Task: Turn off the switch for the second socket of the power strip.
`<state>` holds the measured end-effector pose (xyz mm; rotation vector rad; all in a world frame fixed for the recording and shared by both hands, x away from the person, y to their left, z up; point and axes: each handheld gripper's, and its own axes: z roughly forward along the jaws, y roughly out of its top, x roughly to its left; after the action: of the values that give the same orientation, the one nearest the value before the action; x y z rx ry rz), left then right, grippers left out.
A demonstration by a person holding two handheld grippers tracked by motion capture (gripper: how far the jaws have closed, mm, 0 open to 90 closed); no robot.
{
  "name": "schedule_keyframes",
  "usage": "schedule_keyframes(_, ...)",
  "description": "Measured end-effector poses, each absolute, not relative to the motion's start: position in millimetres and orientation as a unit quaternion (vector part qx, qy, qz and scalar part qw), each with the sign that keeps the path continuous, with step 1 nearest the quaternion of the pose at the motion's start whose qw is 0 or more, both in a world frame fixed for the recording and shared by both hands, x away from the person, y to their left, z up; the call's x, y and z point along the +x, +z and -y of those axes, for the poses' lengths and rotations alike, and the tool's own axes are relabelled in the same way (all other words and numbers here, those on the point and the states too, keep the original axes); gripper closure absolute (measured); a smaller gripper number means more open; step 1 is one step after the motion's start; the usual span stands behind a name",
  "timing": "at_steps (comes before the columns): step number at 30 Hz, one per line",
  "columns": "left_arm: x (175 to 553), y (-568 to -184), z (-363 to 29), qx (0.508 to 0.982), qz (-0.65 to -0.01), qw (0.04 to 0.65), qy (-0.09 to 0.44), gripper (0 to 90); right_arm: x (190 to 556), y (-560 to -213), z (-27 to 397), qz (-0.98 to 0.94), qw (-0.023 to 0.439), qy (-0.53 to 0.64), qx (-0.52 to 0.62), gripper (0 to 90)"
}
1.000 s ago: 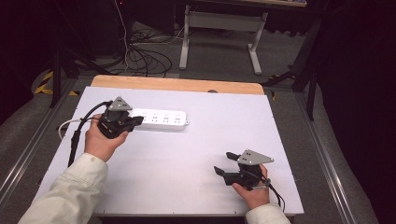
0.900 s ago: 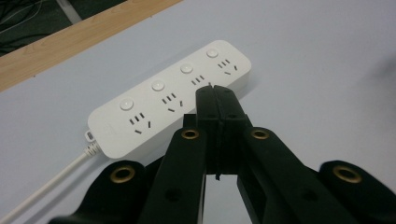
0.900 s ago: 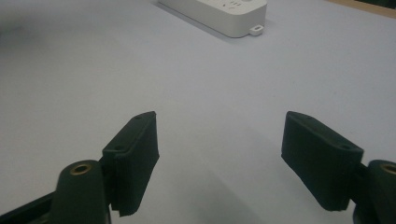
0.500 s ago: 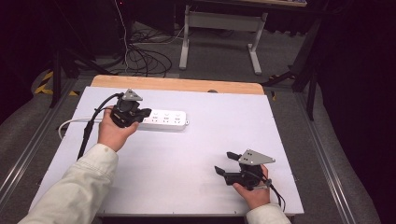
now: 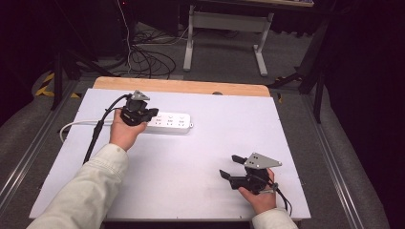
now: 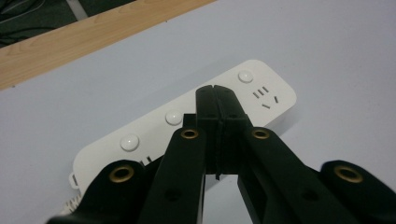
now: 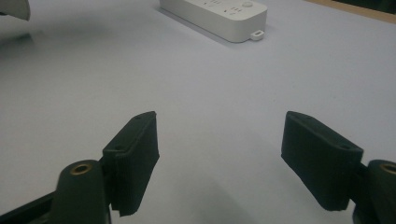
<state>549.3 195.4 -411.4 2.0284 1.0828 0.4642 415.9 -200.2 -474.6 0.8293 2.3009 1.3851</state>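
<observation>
A white power strip (image 5: 169, 122) lies on the white table (image 5: 191, 162) toward the back left, with round buttons beside its sockets (image 6: 173, 116). My left gripper (image 5: 152, 114) is shut with nothing between its pads, its tip (image 6: 217, 95) just over the strip's top face; contact cannot be told. My right gripper (image 5: 228, 167) rests near the front right of the table, open and empty (image 7: 219, 135). From there the strip's end (image 7: 229, 18) shows far ahead.
The strip's white cord (image 5: 76, 125) runs off to the left. A wooden strip (image 5: 181, 87) edges the table's far side. Beyond it are floor cables (image 5: 143, 57) and a grey stand (image 5: 224, 28). A black cable (image 5: 95, 133) trails from my left gripper.
My left hand has moved right and toward the far edge, lowering its shut gripper over the left part of the power strip. The right hand has stayed still.
</observation>
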Motion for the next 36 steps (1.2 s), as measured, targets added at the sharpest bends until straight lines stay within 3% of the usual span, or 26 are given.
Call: schedule_keyframes(36, 583, -454, -194, 0.784, -0.448, 0.387, 0.189, 89.4, 416, -474, 201, -0.806, 0.167, 0.490, 0.288, 28.6)
